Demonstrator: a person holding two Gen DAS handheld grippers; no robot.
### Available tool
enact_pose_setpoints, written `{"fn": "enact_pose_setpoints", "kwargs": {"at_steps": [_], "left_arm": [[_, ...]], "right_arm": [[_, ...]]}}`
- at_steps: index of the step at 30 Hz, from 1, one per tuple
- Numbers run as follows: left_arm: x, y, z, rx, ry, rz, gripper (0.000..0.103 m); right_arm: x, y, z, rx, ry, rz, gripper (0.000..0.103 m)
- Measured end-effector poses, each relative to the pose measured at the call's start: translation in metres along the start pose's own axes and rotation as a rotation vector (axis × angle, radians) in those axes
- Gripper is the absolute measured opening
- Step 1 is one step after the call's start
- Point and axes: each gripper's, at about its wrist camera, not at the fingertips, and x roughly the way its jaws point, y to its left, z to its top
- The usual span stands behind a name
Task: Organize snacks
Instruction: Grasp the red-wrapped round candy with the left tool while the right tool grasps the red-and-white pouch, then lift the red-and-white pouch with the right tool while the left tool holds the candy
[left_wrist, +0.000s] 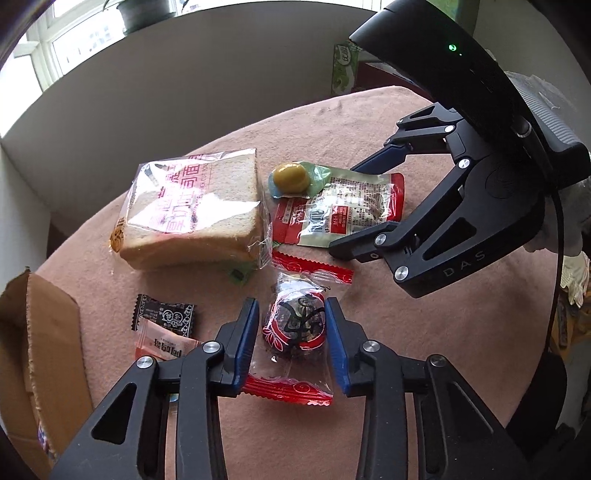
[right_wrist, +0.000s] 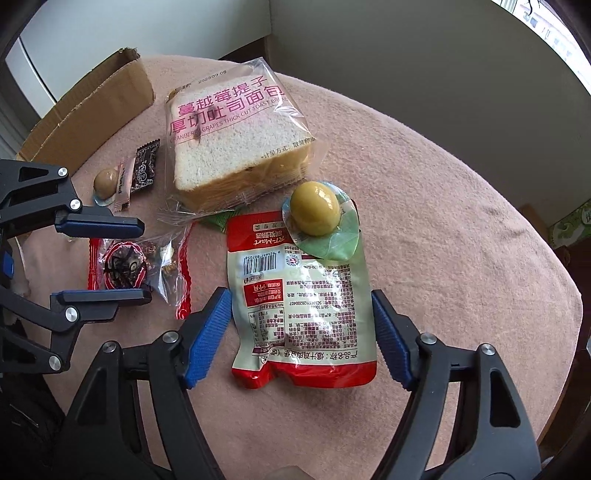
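Observation:
A round dark pastry in a clear, red-edged wrapper (left_wrist: 295, 325) (right_wrist: 123, 264) lies on the pink cloth. My left gripper (left_wrist: 291, 302) (right_wrist: 146, 261) straddles it, blue pads close on both sides with slim gaps showing, so it reads as open. A red-and-white pouch (right_wrist: 303, 306) (left_wrist: 351, 206) lies print side up between the wide-open fingers of my right gripper (right_wrist: 299, 293) (left_wrist: 343, 210), pads clear of its edges. A yellow-green egg in a sealed cup (right_wrist: 314, 212) (left_wrist: 290, 177) rests on the pouch's far end. A bagged toast loaf (right_wrist: 236, 136) (left_wrist: 192, 206) sits beyond.
An open cardboard box (left_wrist: 37, 350) (right_wrist: 92, 107) stands at the cloth's edge. Beside it lie a black candy wrapper (left_wrist: 166, 314), a pink sachet (left_wrist: 166, 345) and a brown sealed egg (right_wrist: 105, 182). A green carton (left_wrist: 345, 70) stands off the table. A gloved hand (left_wrist: 576, 273) holds the right gripper.

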Motion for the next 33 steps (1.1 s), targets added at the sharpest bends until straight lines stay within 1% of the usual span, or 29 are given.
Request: {"fn": "enact_pose_setpoints", "kwargs": {"at_steps": [2,3,4,5,6,8,12,15,17,18,19,20,21,22,25,27,29,30,31,33], "left_arm": [[0.000,0.003,0.000,-0.017,-0.005,-0.004,0.034],[0.001,0.002,0.000,-0.008,-0.006,-0.002,0.034],[0.002,0.000,0.000,0.006,-0.006,0.004,0.035],[0.001,0.001,-0.002,0.008,-0.004,0.010,0.038],[0.003,0.002,-0.002,0.001,0.000,0.009,0.039],[0.006,0.006,-0.004,-0.021,0.000,-0.006,0.039],[0.003,0.004,-0.008,-0.029,-0.015,0.011,0.036],[-0.004,0.002,-0.016,-0.058,-0.021,0.005,0.035],[-0.011,0.003,-0.024,-0.084,-0.026,-0.006,0.035],[-0.012,0.004,-0.027,-0.098,-0.028,-0.013,0.035],[-0.015,0.004,-0.030,-0.110,-0.031,-0.019,0.035],[-0.017,0.004,-0.032,-0.123,-0.034,-0.024,0.034],[-0.020,0.004,-0.035,-0.130,-0.036,-0.028,0.034],[-0.021,0.003,-0.038,-0.135,-0.037,-0.031,0.034],[-0.023,0.004,-0.046,-0.143,-0.033,-0.028,0.034],[-0.024,0.004,-0.047,-0.148,-0.034,-0.026,0.034],[-0.029,0.004,-0.050,-0.154,-0.039,-0.026,0.034],[-0.030,0.003,-0.050,-0.156,-0.041,-0.024,0.034],[-0.030,0.004,-0.051,-0.160,-0.043,-0.024,0.034],[-0.027,0.002,-0.048,-0.170,-0.045,-0.026,0.034]], "right_arm": [[0.000,0.002,0.000,0.002,0.010,-0.007,0.076],[-0.001,0.003,-0.002,0.004,0.013,-0.010,0.076],[-0.001,0.004,-0.004,0.010,0.015,-0.012,0.076],[-0.001,0.006,-0.006,0.014,0.017,-0.013,0.076],[-0.002,0.008,-0.008,0.017,0.020,-0.016,0.076],[-0.003,0.009,-0.016,0.032,0.023,-0.017,0.075],[-0.009,0.014,-0.034,0.066,0.014,-0.026,0.074],[-0.015,0.018,-0.045,0.116,-0.011,-0.006,0.073],[-0.022,0.017,-0.052,0.163,-0.047,0.035,0.061],[-0.024,0.017,-0.056,0.199,-0.049,0.065,0.059],[-0.024,0.017,-0.059,0.226,-0.053,0.092,0.059],[-0.024,0.021,-0.063,0.226,-0.064,0.086,0.059],[-0.024,0.027,-0.066,0.204,-0.074,0.065,0.060],[-0.024,0.031,-0.067,0.190,-0.074,0.037,0.065],[-0.019,0.039,-0.068,0.171,-0.051,-0.017,0.074],[-0.013,0.042,-0.065,0.125,-0.032,-0.056,0.076],[-0.012,0.042,-0.063,0.140,-0.020,-0.042,0.077],[-0.013,0.042,-0.062,0.145,-0.016,-0.036,0.075],[-0.013,0.043,-0.060,0.160,-0.016,-0.019,0.068],[-0.021,0.030,-0.060,0.219,-0.021,0.052,0.059]]}}
